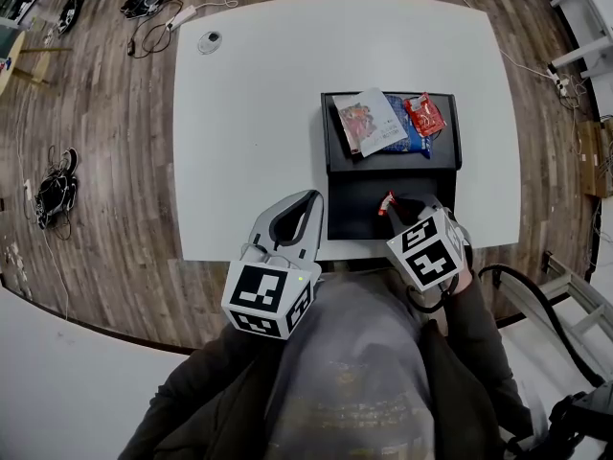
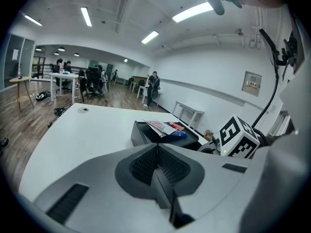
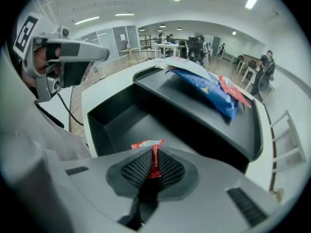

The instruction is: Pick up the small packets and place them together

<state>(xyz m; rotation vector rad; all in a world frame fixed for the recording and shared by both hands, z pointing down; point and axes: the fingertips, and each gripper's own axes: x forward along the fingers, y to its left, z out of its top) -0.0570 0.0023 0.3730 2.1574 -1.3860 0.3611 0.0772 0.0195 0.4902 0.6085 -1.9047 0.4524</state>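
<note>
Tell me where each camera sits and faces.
Head view: on the head, steeply down onto white table and black tray; left gripper, right gripper, torso show.
Left gripper view: on it, across the table toward the tray; shut jaws.
Right gripper view: on it, down into the tray; jaws gripping a red packet.
All share the tray.

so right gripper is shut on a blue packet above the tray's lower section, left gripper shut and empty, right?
No: the packet in the right gripper is red, not blue, as the right gripper view shows. The rest holds.
</note>
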